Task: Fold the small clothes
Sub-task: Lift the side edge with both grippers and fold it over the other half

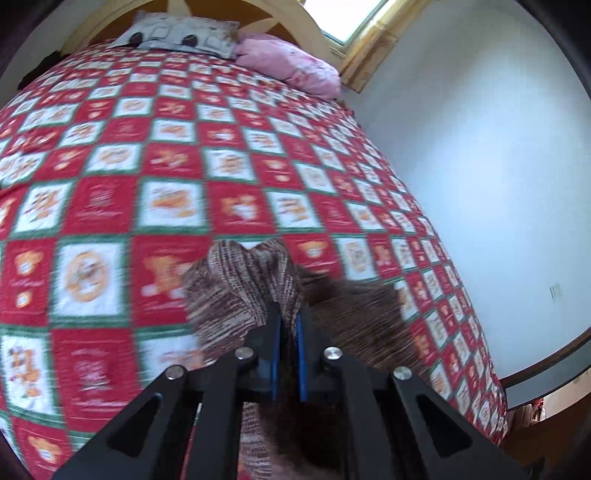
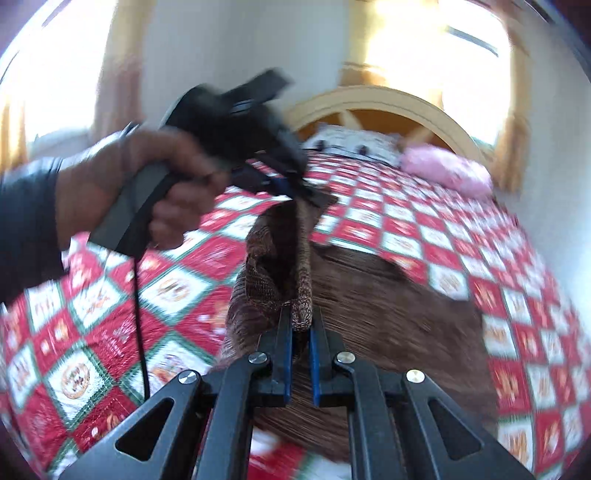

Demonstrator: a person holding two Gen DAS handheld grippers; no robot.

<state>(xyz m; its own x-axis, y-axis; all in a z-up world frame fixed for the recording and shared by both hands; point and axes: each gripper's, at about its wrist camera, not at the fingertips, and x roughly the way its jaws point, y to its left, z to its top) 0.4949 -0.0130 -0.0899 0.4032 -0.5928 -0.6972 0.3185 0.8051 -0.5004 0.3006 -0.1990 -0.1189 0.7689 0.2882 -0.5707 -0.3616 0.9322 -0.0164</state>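
A brown knitted garment (image 1: 236, 291) hangs above the red, white and green checked bedspread (image 1: 110, 206). My left gripper (image 1: 288, 314) is shut on a bunched edge of it, with cloth pinched between the blue pads. In the right wrist view my right gripper (image 2: 300, 319) is shut on another knitted edge of the same garment (image 2: 369, 306), which stretches from it up to my left gripper (image 2: 295, 188). A hand (image 2: 155, 184) in a dark sleeve holds the left gripper at upper left. The lower part of the garment trails blurred behind both sets of fingers.
The bed fills both views. A grey patterned pillow (image 1: 177, 33) and a pink pillow (image 1: 291, 62) lie by the arched headboard (image 2: 373, 99). A pale wall (image 1: 480, 147) runs along the bed's right side. A black cable (image 2: 140, 295) hangs from the left gripper's handle.
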